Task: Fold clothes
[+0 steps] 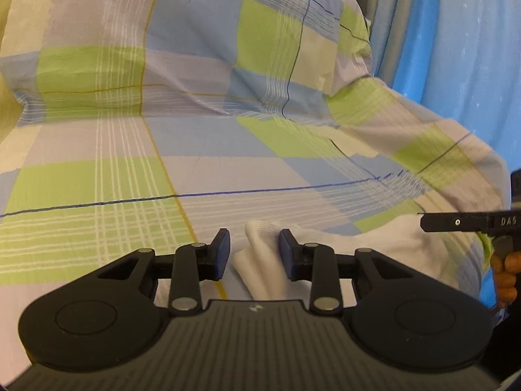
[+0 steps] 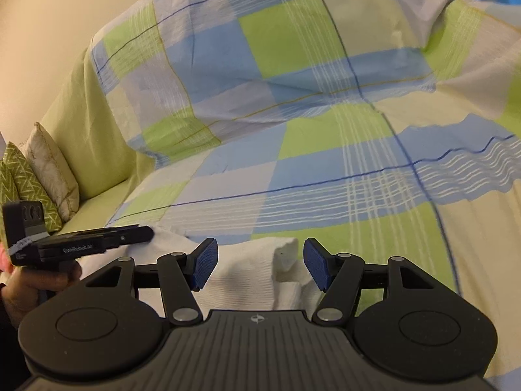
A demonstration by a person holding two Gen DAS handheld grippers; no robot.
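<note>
- Lying on a sofa draped in a green, blue and cream checked cotton sheet [image 1: 208, 150], a white waffle-textured cloth garment [image 1: 260, 260] is bunched into soft ridges right in front of both tools.
- In the left wrist view, the left gripper [image 1: 254, 254] straddles a raised fold of the white garment, its blue-padded fingers [image 1: 221, 254] set moderately apart with the ridge between them; whether the right pad touches the cloth cannot be told.
- In the right wrist view, the right gripper [image 2: 260, 265] hovers at a folded corner of the same garment [image 2: 254, 270], fingers [image 2: 205, 262] spread wide and clamping nothing.
- Each tool appears side-on in the other's camera, with a hand [image 2: 39, 285] wrapped around the left handle, so the two sit near each other along the garment's near edge.
- Judging from this, the step in hand is taking hold of two points on the edge before lifting or spreading.
- Doing it well likely means closing each pair of pads on a single clean edge, not a thick bunch, and keeping the checked sheet out of the pinch.
- Grips set well apart along one hem should let the cloth hang flat; a pinch on the middle ridge risks a twisted fold.
- Two patterned green and cream cushions [image 2: 39, 176] sit at the sofa's far end, well apart from the work.
</note>
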